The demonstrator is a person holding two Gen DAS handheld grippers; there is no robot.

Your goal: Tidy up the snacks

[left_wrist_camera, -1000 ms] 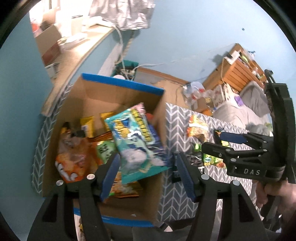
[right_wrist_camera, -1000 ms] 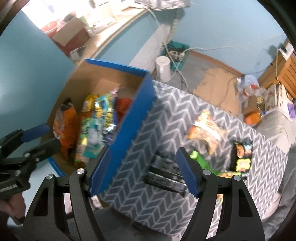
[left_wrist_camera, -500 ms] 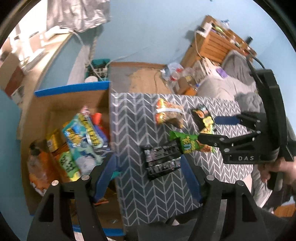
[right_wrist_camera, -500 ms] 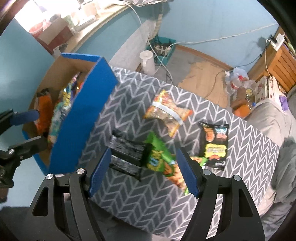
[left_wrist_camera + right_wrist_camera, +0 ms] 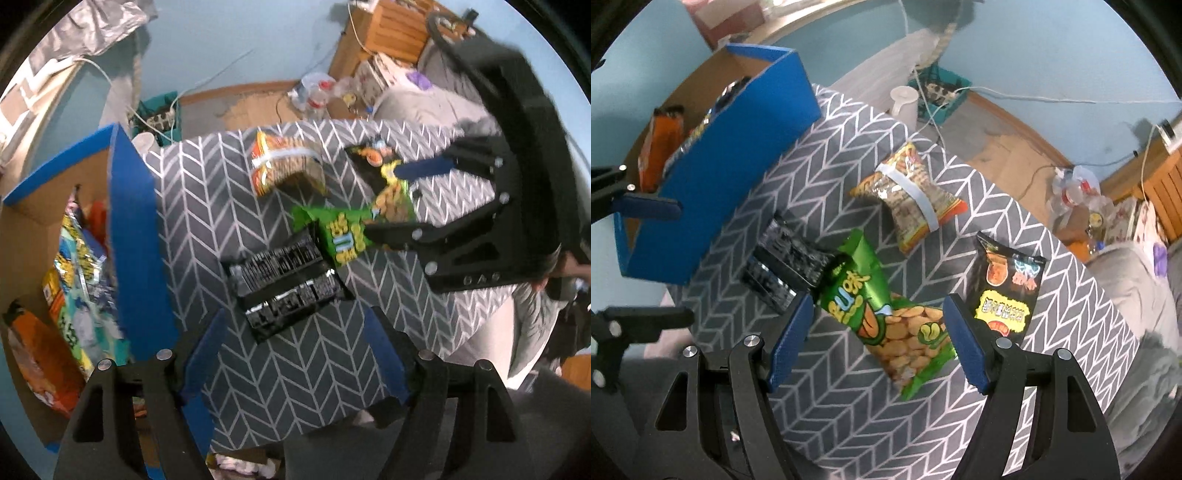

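Note:
My left gripper (image 5: pixel 295 350) hangs over the grey chevron table (image 5: pixel 288 398), pointing down, its jaws opening with nothing pressed between them. A black snack packet (image 5: pixel 284 284) lies just ahead of its pads. My right gripper (image 5: pixel 879 336) is open above a green snack packet (image 5: pixel 882 317), which lies flat on the table (image 5: pixel 849 424) between its pads, untouched. An orange-and-clear snack bag (image 5: pixel 908 199) and a black-and-yellow packet (image 5: pixel 1008 288) lie farther back. The blue-rimmed cardboard box (image 5: pixel 133 240) at the left holds several snack packets.
The box (image 5: pixel 713 166) stands against the table's left edge. Beyond the table are a white cup (image 5: pixel 903 101), a teal crate with cables (image 5: pixel 942 92), floor clutter and a wooden crate (image 5: pixel 391 33). A grey blanket (image 5: pixel 1137 288) lies to the right.
Both grippers have swung from over the box to over the table and come lower. The teal packet that was between the left pads now lies in the box, and the left jaws have widened.

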